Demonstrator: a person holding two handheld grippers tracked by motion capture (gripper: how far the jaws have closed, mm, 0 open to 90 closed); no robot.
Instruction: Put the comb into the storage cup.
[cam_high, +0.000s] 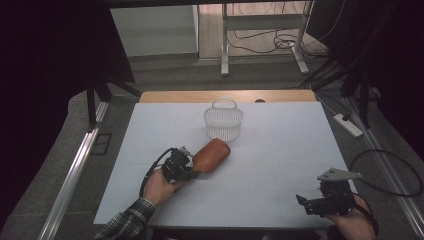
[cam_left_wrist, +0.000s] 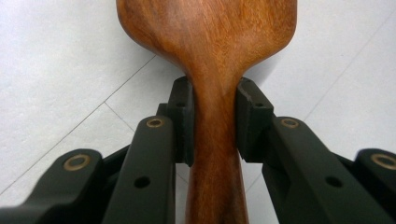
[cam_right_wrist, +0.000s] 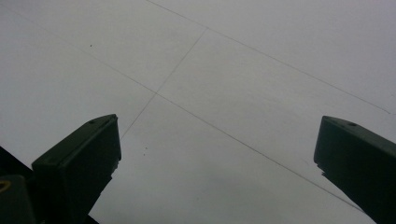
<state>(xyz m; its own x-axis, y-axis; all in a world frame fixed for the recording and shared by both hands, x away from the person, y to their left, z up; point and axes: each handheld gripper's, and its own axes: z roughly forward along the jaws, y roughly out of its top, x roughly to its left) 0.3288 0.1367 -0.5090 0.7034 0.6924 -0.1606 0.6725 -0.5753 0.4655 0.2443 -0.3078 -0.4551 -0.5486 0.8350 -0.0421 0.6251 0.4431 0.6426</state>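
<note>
Across the white table (cam_high: 280, 150), lit against a dark room, a wooden paddle (cam_high: 211, 155) lies just left of centre, broad end angled toward the far right. Beyond it, near the far edge, stands a white mesh basket (cam_high: 223, 120), close to the paddle's tip but apart. At the paddle's narrow neck the left gripper (cam_high: 186, 167) is clamped on, pads pressing both sides of the wood. Near right corner: right gripper (cam_high: 306, 202), jaws wide apart over bare table.
</note>
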